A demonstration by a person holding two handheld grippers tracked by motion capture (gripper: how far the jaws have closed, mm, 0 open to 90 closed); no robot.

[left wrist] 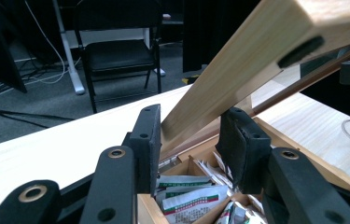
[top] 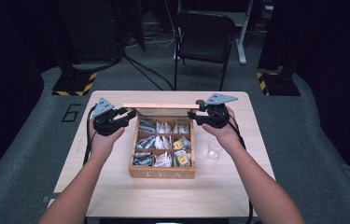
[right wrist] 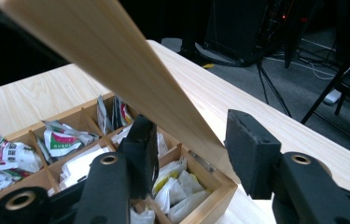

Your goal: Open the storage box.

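Light falls from overhead onto the bench (top: 116, 186), which reads bright and warm; the room behind goes near black, curtains swallowing detail. High view soft throughout, low in resolution, lettering on the box front barely legible. The grey floor is dim and evenly lit, with no hard shadows.

Left gripper view: black jaws of the left tool (left wrist: 193, 140) sharp and matte, the lid (left wrist: 238, 70) between them pale, close to washed out at its top edge. Chair (left wrist: 116, 51) beyond the tool slightly soft.

Right gripper view: lid blurred where it nears the lens, sachets (right wrist: 60, 140) left of the right tool (right wrist: 196, 149) crisp, background dark and murky.
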